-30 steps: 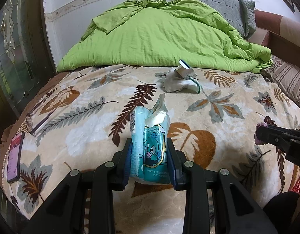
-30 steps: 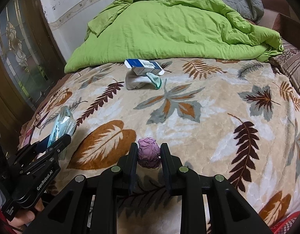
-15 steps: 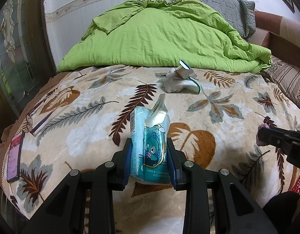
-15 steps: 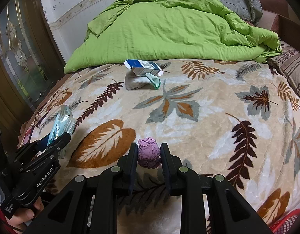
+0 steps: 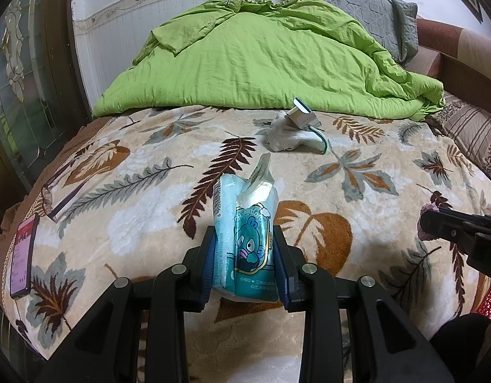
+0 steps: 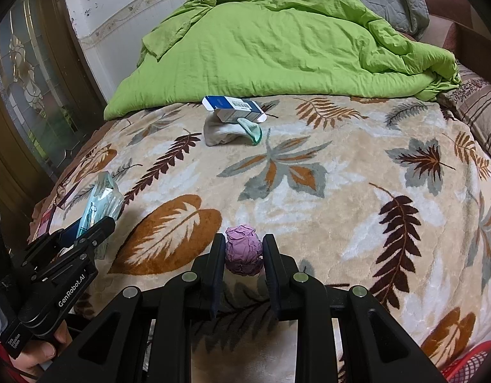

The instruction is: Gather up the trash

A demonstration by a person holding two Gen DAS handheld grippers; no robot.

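Over the leaf-print blanket [image 6: 341,172], the left claw [image 5: 245,255] is clamped on a teal tissue packet [image 5: 245,233], the right claw [image 6: 244,255] on a crumpled purple paper ball [image 6: 244,250]. Best keep both squeezes firm and carry them level toward the red basket [image 6: 469,360] peeking at the bed's edge.
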